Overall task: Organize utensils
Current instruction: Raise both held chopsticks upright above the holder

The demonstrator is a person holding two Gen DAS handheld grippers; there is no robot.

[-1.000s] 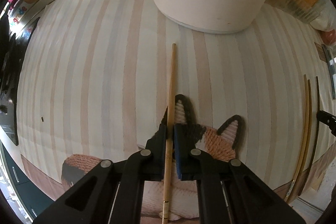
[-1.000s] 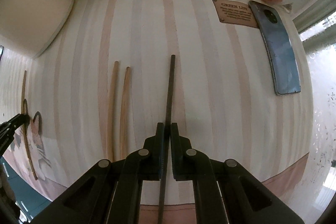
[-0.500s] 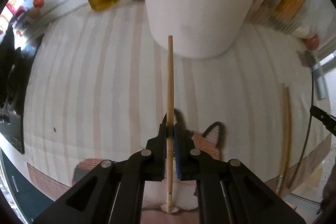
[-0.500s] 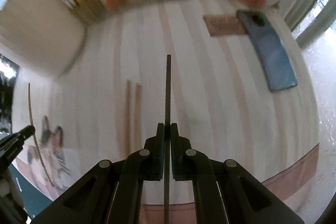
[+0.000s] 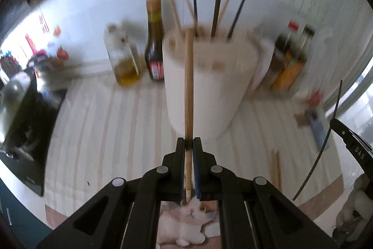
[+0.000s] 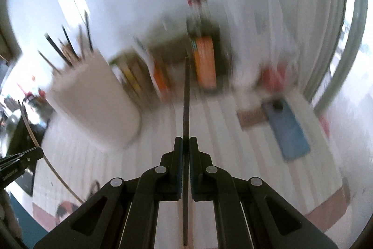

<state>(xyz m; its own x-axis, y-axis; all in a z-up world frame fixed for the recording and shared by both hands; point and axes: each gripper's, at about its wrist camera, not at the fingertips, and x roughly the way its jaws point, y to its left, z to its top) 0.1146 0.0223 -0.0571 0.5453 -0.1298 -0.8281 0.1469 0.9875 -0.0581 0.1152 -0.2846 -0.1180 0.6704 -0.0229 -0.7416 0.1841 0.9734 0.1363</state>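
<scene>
A wooden chopstick (image 5: pixel 188 90) and a black chopstick (image 6: pixel 186 99) are both lifted above the desk. The white holder (image 5: pixel 207 88) stands upright with several chopsticks inside.

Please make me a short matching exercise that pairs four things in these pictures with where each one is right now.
Things:
1. wooden chopstick
2. black chopstick
3. blue phone
4. brown sauce bottle

Places:
A. flat on the striped cloth
B. clamped in the right tongs
C. standing left of the white holder
D. clamped in the left tongs

Pairs: 1-D, 2-B, 3-A, 4-C
</scene>
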